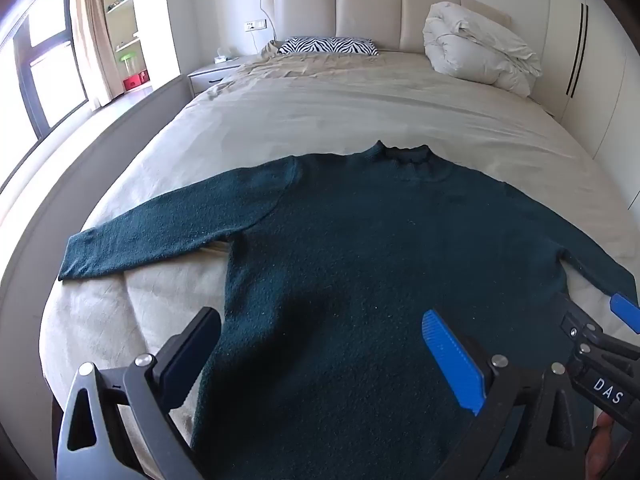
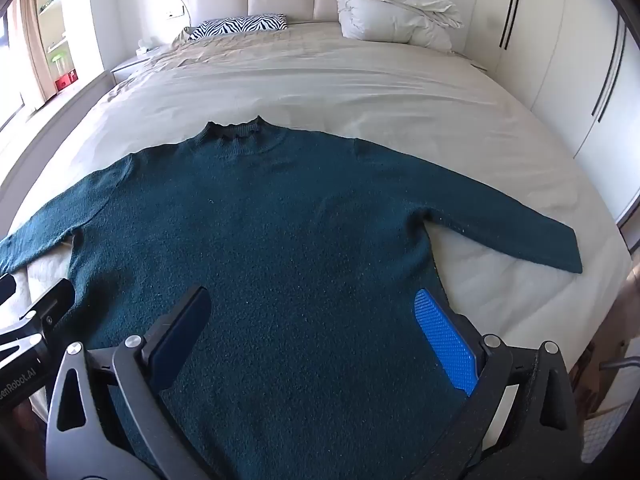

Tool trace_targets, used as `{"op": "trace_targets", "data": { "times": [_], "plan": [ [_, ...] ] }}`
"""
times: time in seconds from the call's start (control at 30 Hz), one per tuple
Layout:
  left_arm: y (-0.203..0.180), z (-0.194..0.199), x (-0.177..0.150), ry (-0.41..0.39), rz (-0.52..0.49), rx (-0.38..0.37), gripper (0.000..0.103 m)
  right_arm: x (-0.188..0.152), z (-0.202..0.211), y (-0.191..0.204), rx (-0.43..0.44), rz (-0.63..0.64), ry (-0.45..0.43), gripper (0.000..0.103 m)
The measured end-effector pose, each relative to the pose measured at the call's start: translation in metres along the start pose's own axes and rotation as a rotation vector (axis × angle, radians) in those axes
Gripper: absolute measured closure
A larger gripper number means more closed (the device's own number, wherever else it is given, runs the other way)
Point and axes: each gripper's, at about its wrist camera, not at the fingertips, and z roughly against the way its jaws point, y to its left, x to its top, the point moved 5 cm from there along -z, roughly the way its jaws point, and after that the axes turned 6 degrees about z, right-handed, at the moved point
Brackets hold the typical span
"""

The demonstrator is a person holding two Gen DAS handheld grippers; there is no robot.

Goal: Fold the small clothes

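A dark teal knit sweater (image 1: 360, 240) lies flat on the beige bed sheet (image 1: 320, 108), collar toward the headboard and both sleeves spread sideways. My left gripper (image 1: 320, 344) hovers open over the sweater's lower left part, nothing between its fingers. The right gripper (image 1: 600, 320) shows at the right edge of the left wrist view. In the right wrist view the same sweater (image 2: 280, 220) fills the middle, and my right gripper (image 2: 316, 320) hangs open above its lower right part, also holding nothing. The left gripper (image 2: 24, 312) peeks in at that view's left edge.
A zebra-print pillow (image 1: 328, 45) and a rolled white duvet (image 1: 476, 52) lie by the padded headboard (image 1: 360, 4). A nightstand (image 1: 212, 74) and a window stand to the left, white wardrobe doors (image 2: 580, 60) to the right. Bare sheet stretches beyond the collar.
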Motion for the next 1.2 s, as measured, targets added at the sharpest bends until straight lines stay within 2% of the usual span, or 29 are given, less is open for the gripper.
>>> {"op": "trace_targets", "data": {
  "times": [0.33, 1.2],
  "plan": [
    [0.011, -0.004, 0.001, 0.017, 0.016, -0.023, 0.0, 0.001, 0.0, 0.001, 0.004, -0.013, 0.002, 0.0],
    [0.012, -0.009, -0.005, 0.02, 0.029, -0.01, 0.0, -0.004, -0.003, 0.004, 0.008, 0.004, 0.007, 0.0]
  ]
}}
